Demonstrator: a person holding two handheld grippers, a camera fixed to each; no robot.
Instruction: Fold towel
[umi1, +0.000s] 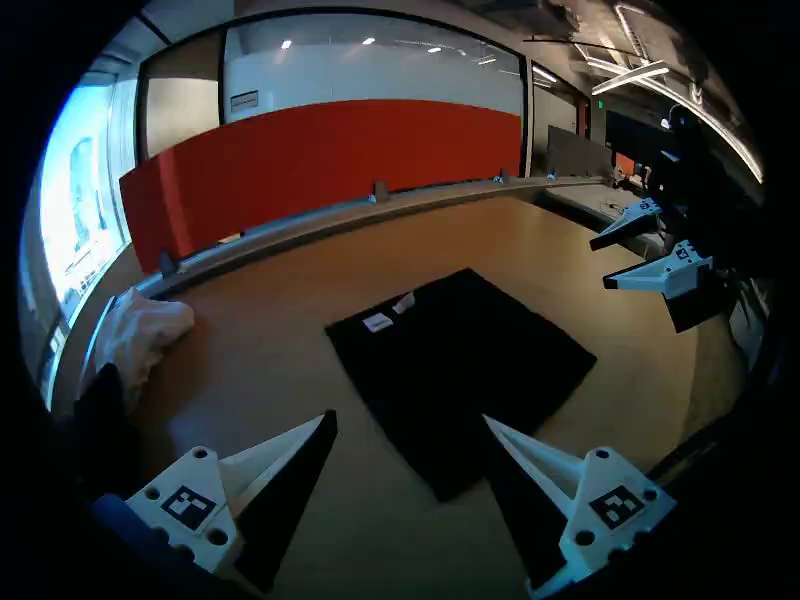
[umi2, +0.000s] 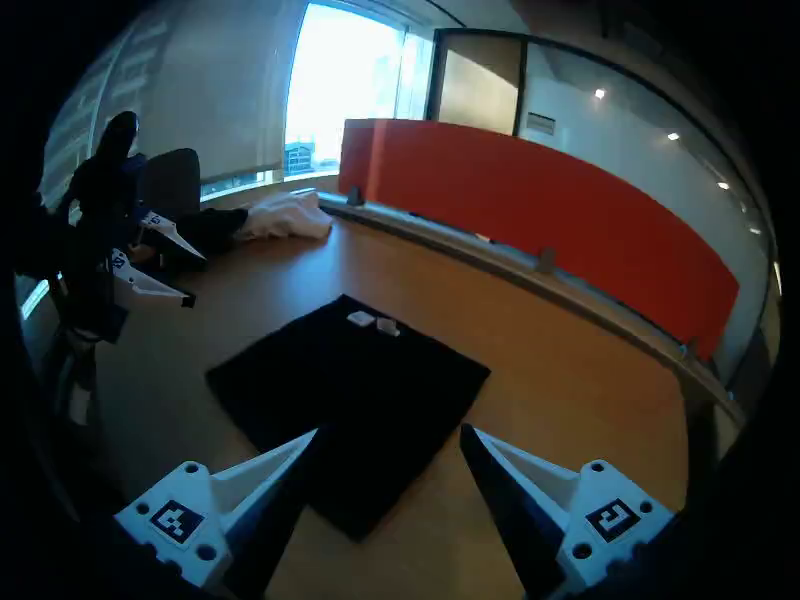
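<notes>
Towel (umi1: 460, 375) lies flat on the table (umi1: 280, 370). We see the left gripper (umi1: 408, 418) and right gripper (umi2: 390, 431) both spread, hovering at its six o'clock corner.

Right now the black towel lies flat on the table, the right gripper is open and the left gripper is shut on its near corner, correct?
Not quite: the left gripper is open too, gripping nothing, as the left gripper view shows. The black towel does lie flat on the table, and the right gripper is open.
</notes>
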